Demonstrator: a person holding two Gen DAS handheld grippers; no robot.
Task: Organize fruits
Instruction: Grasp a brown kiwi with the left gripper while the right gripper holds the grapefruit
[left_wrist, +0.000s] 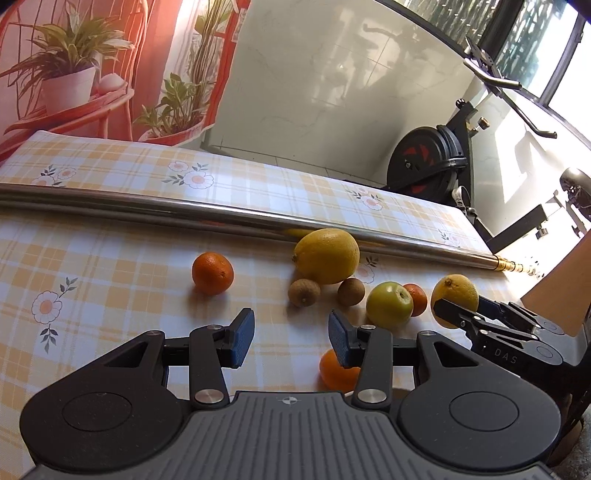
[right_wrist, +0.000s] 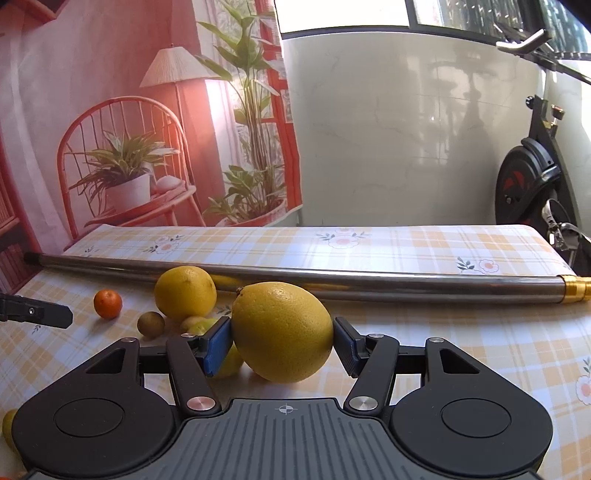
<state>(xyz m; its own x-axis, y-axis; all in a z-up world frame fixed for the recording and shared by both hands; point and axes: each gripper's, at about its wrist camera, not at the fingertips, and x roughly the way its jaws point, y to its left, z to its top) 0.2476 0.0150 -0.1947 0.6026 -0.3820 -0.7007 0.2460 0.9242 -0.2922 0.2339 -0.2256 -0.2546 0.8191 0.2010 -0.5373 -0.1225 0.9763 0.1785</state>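
My right gripper (right_wrist: 282, 341) is shut on a yellow lemon (right_wrist: 282, 330), just above the checked tablecloth; in the left wrist view this lemon (left_wrist: 456, 295) sits in the right gripper (left_wrist: 448, 312) at the right. My left gripper (left_wrist: 291, 338) is open and empty above the cloth. Ahead of it lie a big lemon (left_wrist: 327, 255), two brown kiwis (left_wrist: 304, 292) (left_wrist: 351, 291), a green apple (left_wrist: 389, 304), a tangerine (left_wrist: 416, 298) behind the apple, an orange (left_wrist: 213, 273) to the left, and another orange (left_wrist: 338, 371) under its right finger.
A steel pole (left_wrist: 221, 216) with a brass end lies across the table behind the fruit. An exercise bike (left_wrist: 436, 158) stands beyond the table's right end. A printed backdrop (right_wrist: 129, 110) hangs at the back left. A brown board (left_wrist: 561, 291) is at the right.
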